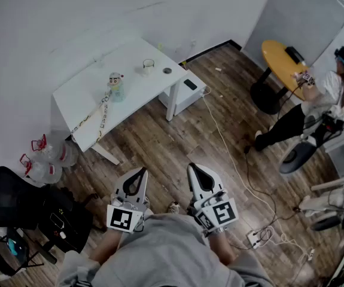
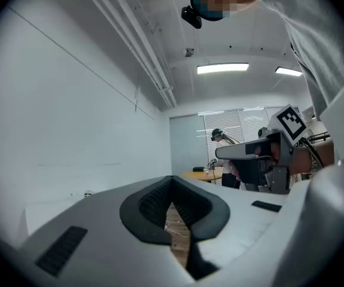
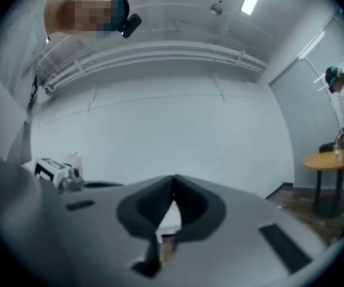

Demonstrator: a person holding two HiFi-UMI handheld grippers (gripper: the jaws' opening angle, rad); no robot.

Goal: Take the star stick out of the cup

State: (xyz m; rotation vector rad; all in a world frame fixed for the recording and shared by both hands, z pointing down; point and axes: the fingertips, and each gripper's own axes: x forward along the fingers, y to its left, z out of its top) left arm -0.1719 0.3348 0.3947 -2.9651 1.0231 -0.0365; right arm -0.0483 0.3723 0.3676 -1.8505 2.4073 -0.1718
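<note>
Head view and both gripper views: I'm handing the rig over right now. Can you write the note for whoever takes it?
Grippers: the left hand-held gripper is shut and empty, held low near the body. The right hand-held gripper is also shut and empty, beside it.
Things: the cup stands on the table, across the floor and likely out of reach from here. The star stick is too small to make out at this distance.
Done: nothing yet; neither gripper is near the cup.
Left: walk to the table, open one gripper, grip the stick and lift it out of the cup.
</note>
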